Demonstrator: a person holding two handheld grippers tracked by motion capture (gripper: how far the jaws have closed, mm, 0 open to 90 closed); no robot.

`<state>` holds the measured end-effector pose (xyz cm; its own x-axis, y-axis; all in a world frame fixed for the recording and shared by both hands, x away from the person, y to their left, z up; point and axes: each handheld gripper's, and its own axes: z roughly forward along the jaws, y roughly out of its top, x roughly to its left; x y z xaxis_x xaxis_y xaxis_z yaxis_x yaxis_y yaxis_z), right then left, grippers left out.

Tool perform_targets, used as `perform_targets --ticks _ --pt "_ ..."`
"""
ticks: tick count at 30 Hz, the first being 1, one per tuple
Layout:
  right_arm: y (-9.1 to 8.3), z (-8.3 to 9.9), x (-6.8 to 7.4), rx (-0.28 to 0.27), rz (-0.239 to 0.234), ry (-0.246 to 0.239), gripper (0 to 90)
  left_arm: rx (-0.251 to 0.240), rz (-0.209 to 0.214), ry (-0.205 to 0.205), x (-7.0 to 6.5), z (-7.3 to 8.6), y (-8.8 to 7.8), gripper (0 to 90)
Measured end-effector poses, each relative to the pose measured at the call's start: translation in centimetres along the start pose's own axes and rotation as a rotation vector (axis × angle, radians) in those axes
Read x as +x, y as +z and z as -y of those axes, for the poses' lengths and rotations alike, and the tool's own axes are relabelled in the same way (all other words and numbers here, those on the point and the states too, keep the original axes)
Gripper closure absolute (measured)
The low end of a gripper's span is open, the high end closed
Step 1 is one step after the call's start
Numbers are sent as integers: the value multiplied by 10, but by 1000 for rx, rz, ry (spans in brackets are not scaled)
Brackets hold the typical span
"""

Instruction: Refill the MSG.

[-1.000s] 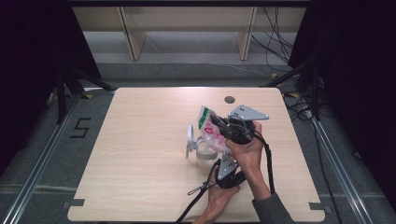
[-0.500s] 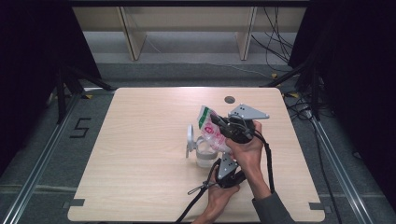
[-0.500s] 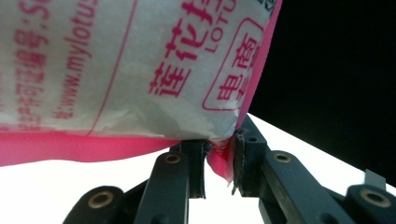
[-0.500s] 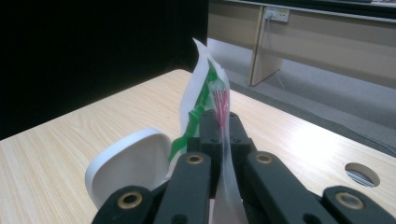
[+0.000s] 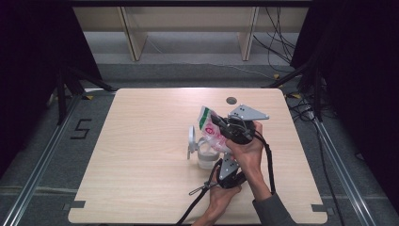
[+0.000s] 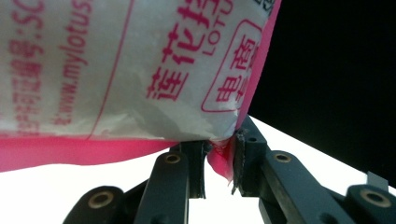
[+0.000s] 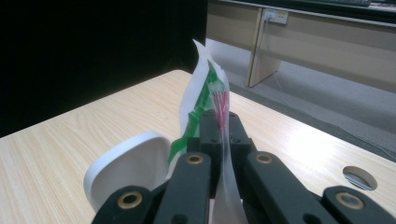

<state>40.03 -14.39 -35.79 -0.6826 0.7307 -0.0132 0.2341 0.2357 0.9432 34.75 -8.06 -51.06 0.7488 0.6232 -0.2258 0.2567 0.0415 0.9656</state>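
A plastic pouch [image 5: 208, 128], white with pink print, a pink border and a green strip, hangs tilted over a white jar [image 5: 204, 159] whose round lid [image 5: 192, 140] stands open. My right gripper [image 5: 216, 122] comes from the right and is shut on the pouch's upper edge; in the right gripper view the thin film [image 7: 223, 140] is pinched flat between its jaws [image 7: 220, 133]. My left gripper [image 5: 223, 151] reaches up from below. Its jaws [image 6: 219, 161] are shut on the pouch's pink bottom corner [image 6: 218, 161], with the printed face [image 6: 121, 65] above them.
The light wooden table [image 5: 141, 155] has a round cable hole [image 5: 230, 100] near its far edge. Black cables trail from both grippers to the near edge. Beyond the table lie grey floor, wooden shelf legs and black stands.
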Motion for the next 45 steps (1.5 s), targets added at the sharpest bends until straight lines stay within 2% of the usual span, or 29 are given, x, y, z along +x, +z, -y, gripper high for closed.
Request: perform_targets --ticks 5,7,9,10,11,12,14,20,21,23,24,25,26,28,29,30,31,32,33,36,40,41,42,45 --pt "1 0 1 -1 0 -4 899 0 2 3 1 -1 0 767" --pt "1 -1 0 -3 2 -15 899 16 -18 9 0 -2 -1 767" --pt "2 -1 0 -15 -4 -17 899 -7 -2 7 1 -1 0 767" --pt "2 -2 0 -9 2 -17 899 -3 -1 6 1 -2 0 767" --pt "2 -2 0 -9 3 -14 899 1 -9 9 1 -2 0 767" --pt "1 -2 1 -5 4 9 899 -12 -4 8 1 -2 1 767" --pt "1 -2 1 -5 3 -1 899 2 -15 10 0 -2 -1 767" --pt "2 -3 3 -3 1 9 899 -14 -5 5 0 -2 0 767" --pt "2 -3 3 -2 2 5 899 48 -18 68 4 -3 -3 767" --pt "3 -2 4 0 0 10 899 35 0 61 5 -3 -2 767" --pt "3 -2 4 -3 9 7 899 57 -18 67 4 -3 -4 767" --pt "4 -2 2 -9 10 -18 899 37 -2 61 5 -2 -2 767" --pt "4 -2 2 -5 8 -24 899 38 -5 62 5 -2 -2 767" --pt "5 -2 5 -9 -4 11 899 38 -3 58 5 -3 -2 767" --pt "5 -2 4 -10 -8 -12 899 32 -2 58 5 -3 -2 767" --pt "5 -2 3 -8 -12 -18 899 52 -18 66 4 -3 -4 767" --pt "3 -2 5 -2 4 5 898 48 -15 65 4 -3 -4 766" --pt "4 -2 5 -14 10 3 898 48 -16 68 4 -3 -4 767" --pt "3 -3 4 -6 -4 9 899 54 -19 68 4 -3 -4 767" --pt "3 -2 4 -5 4 5 898 54 -18 66 4 -3 -4 767" --pt "4 -2 4 -8 -9 4 898 33 -3 55 5 -2 -2 767" --pt "4 -2 5 2 -3 -1 898 26 -9 45 4 -3 -2 766" --pt "4 -2 6 -1 -7 0 898 46 -27 54 3 -3 -4 766" --pt "4 -2 6 -1 -8 1 898 27 -7 46 4 -2 -2 766"
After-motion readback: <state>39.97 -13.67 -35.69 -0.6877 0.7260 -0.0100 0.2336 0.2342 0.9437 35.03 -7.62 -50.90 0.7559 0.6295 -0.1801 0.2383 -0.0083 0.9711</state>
